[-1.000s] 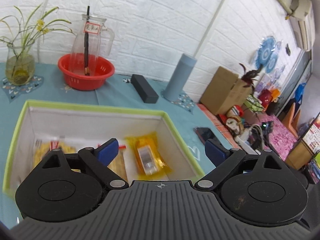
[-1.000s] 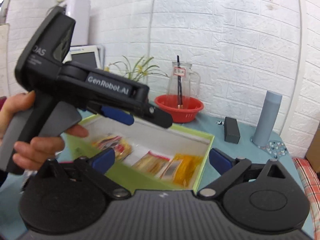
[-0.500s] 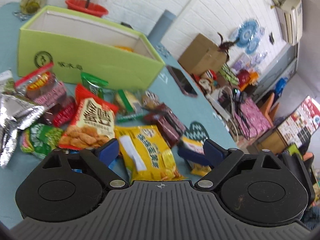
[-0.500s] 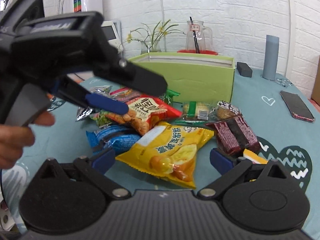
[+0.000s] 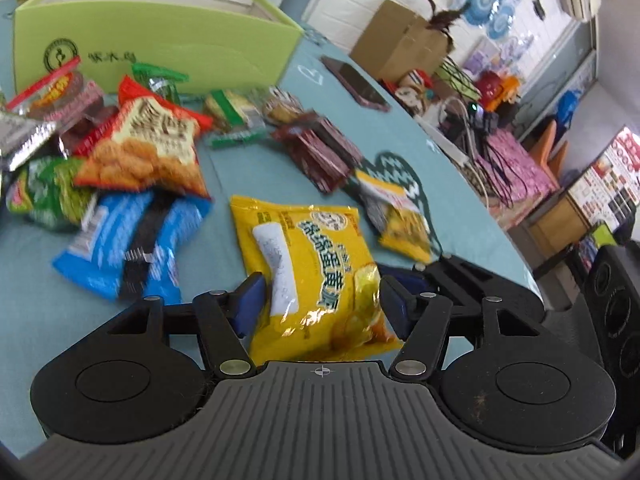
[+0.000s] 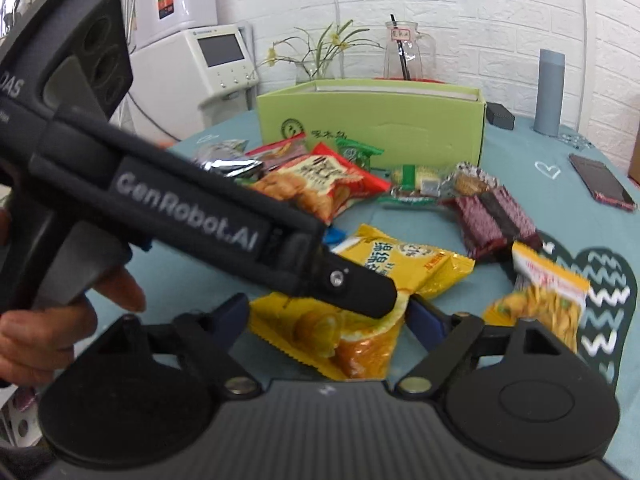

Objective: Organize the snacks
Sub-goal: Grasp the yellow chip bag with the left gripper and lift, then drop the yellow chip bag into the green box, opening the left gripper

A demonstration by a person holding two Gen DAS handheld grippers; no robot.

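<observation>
We see left gripper [image 5: 320, 300] low centre of left view, jaws spread wide either side of yellow chip bag [image 5: 308, 264], not gripping. Bag flat on table [image 5: 224, 168], long axis running away toward upper left. Right gripper [image 6: 328, 316] jaws likewise parted around bag's near end. Farther back: red snack bag [image 5: 144, 148], then green box [image 5: 160, 44] at upper left.
</observation>
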